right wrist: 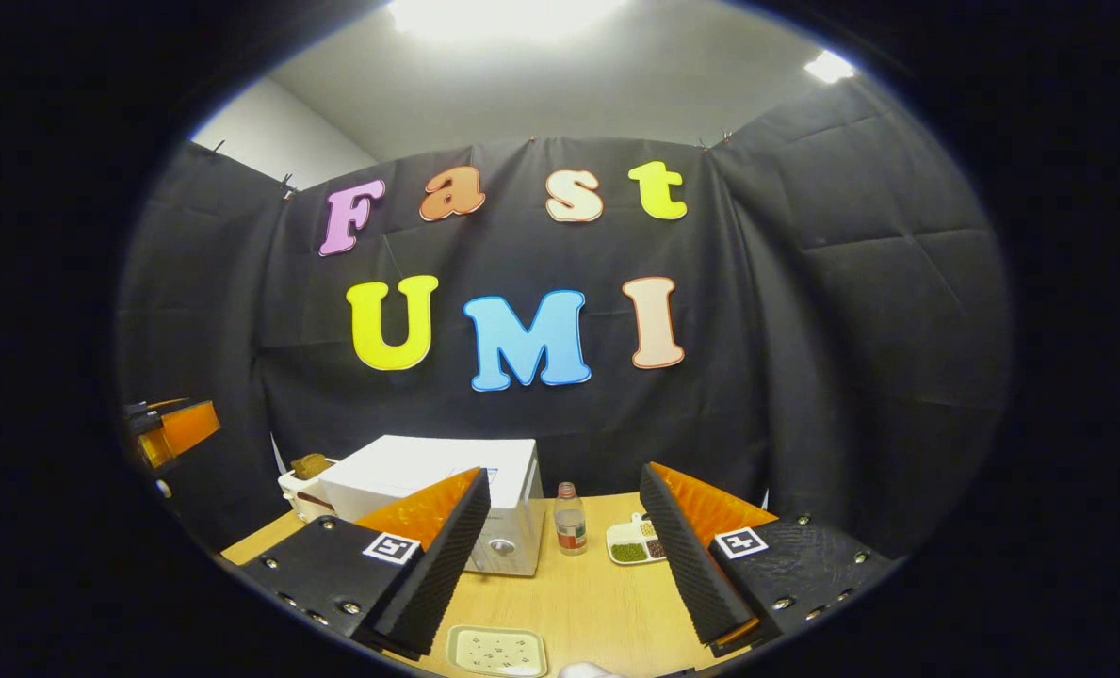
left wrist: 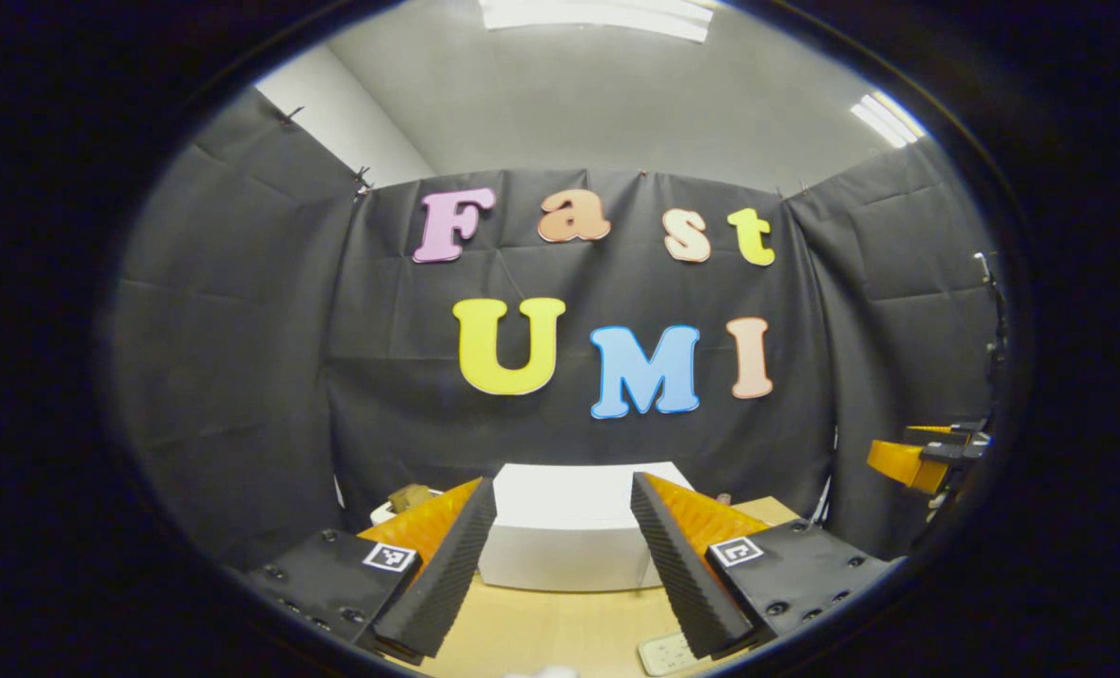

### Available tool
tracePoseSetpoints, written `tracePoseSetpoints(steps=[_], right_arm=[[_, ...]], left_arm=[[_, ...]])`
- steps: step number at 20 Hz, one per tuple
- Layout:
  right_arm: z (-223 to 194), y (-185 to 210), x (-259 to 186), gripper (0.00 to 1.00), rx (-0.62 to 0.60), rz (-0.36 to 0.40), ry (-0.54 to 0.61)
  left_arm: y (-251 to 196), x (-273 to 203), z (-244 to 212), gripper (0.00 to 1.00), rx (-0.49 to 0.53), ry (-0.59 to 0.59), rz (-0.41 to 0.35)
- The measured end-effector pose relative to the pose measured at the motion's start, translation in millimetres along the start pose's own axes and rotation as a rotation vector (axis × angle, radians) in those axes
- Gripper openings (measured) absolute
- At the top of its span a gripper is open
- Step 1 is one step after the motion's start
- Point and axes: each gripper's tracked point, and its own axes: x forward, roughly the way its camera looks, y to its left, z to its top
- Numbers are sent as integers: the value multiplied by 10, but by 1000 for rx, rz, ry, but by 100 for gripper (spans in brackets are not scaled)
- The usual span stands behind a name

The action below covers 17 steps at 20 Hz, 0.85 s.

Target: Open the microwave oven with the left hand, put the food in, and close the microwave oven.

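Observation:
A white microwave oven (left wrist: 569,527) stands at the back of the wooden table, door shut; in the right gripper view the microwave oven (right wrist: 437,499) sits left of centre. My left gripper (left wrist: 564,574) hovers open above the table in front of it, nothing between its fingers. My right gripper (right wrist: 564,565) is open too, held over the table to the right of the oven. A pale green plate (right wrist: 496,652) with small specks on it lies near the table's front edge, just below the right gripper. The other gripper (left wrist: 917,457) shows orange at the far right of the left gripper view.
A small bottle with a red label (right wrist: 570,519) stands right of the microwave, and a white divided dish (right wrist: 637,542) with green and dark fillings lies beside it. A white container with something brown on top (right wrist: 303,480) sits left of the oven. Black cloth walls enclose the table.

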Motion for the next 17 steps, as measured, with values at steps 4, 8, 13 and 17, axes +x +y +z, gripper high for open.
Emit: tracePoseSetpoints(steps=[4,8,13,17], right_arm=[[23,40,-17,98,3,12,7],[70,1,-55,98,-8,17,0],[122,-28,-86,97,-11,23,-10],[176,-42,-75,98,-15,39,-11]], left_arm=[[33,-3,16,99,1,-4,8],[1,15,61,99,-18,-28,1],[-80,0,72,99,-16,-26,6],[-166,-53,43,99,-4,-22,3]])
